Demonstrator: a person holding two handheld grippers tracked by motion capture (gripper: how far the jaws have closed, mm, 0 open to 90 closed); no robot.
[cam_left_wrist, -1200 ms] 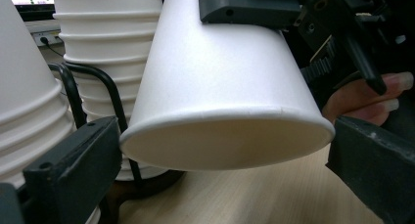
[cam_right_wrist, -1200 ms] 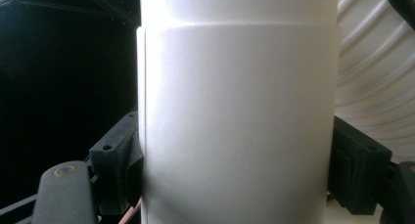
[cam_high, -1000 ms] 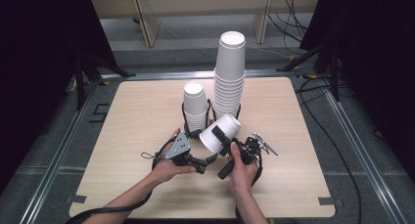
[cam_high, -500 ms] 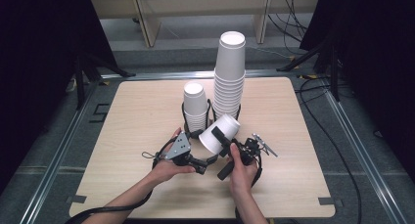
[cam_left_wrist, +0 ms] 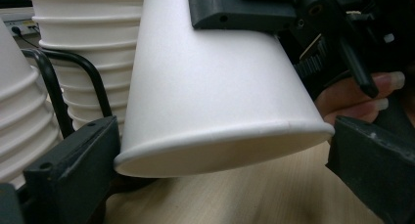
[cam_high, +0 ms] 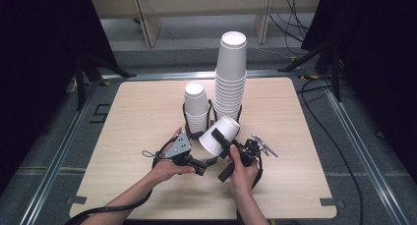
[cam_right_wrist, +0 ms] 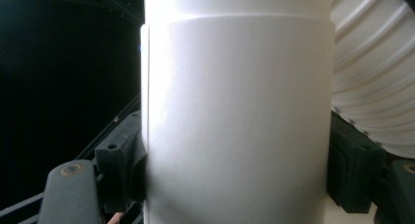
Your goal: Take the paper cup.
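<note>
**Inspector:** Start with the high view.

**Assistant:** A wooden table (cam_high: 147, 185) carries two stacks of white paper cups, each standing in a black wire holder. The short stack (cam_high: 196, 107) is on the left, the tall stack (cam_high: 230, 75) just beside it on the right. In front of them a single paper cup (cam_high: 220, 134) is held tilted above the table, its open mouth facing down and towards the person. The right gripper (cam_high: 227, 147) has this cup between its jaws. The left gripper (cam_high: 197, 162) sits just left of the cup's mouth, low over the table. A hand holds each tool.

**Inspector:** The left gripper view?

**Assistant:** The cup (cam_left_wrist: 215, 101) lies across the frame, rim lowermost. The left gripper (cam_left_wrist: 222, 165) has one jaw touching the rim on the left; the other jaw stands a little clear of the rim on the right. So these tongs are spread, not clamped. The right gripper's jaw presses on the cup wall from above. Both stacks stand behind on the left.

**Inspector:** And the right gripper view?

**Assistant:** The cup (cam_right_wrist: 235, 116) stands between both jaws of the right gripper (cam_right_wrist: 237, 172), pads pressed on its sides. The jaws have just been closing and now grip the cup. The ribbed tall stack (cam_right_wrist: 377, 67) is close behind on the right.
</note>
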